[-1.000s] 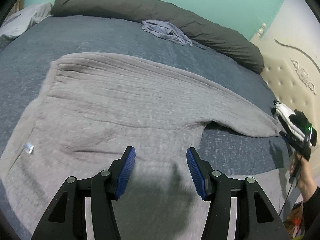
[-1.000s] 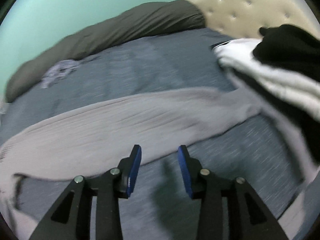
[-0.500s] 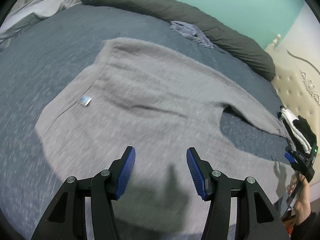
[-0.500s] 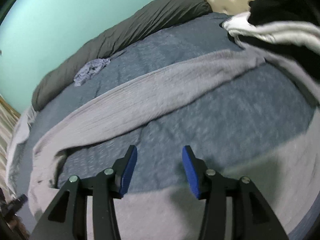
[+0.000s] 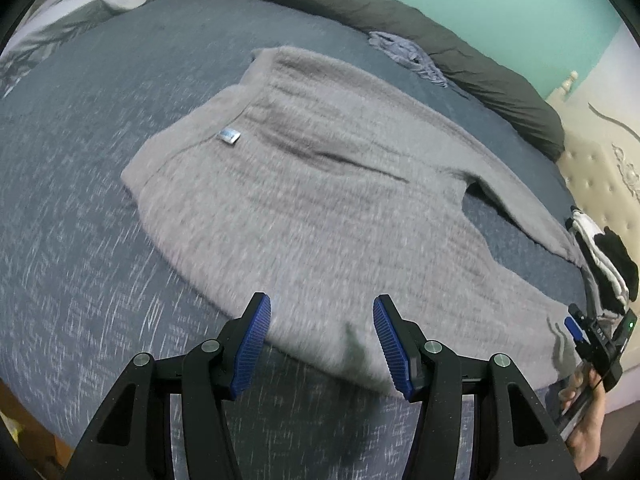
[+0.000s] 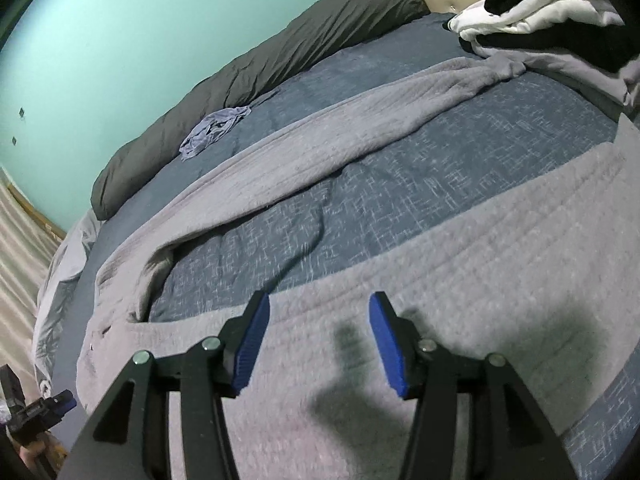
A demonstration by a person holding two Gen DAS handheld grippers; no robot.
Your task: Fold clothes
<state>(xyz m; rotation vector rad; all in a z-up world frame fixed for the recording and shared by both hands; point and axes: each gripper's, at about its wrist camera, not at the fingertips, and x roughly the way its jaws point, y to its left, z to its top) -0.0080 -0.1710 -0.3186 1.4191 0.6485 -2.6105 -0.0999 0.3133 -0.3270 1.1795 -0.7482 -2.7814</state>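
A blue-grey bedspread (image 5: pixel 72 216) covers the bed, with a long dark bolster (image 5: pixel 400 24) along its far edge from 12 to 2 o'clock. Behind stands a teal wall (image 6: pixel 132 32); a cream tufted headboard (image 5: pixel 596 176) sits at 3 o'clock.

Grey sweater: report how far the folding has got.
Done: the grey sweater is spread flat on the blue bedspread, one sleeve stretched out. In hand: nothing; the left gripper and right gripper hover open above it. Left: every fold, plus the black and white pile.
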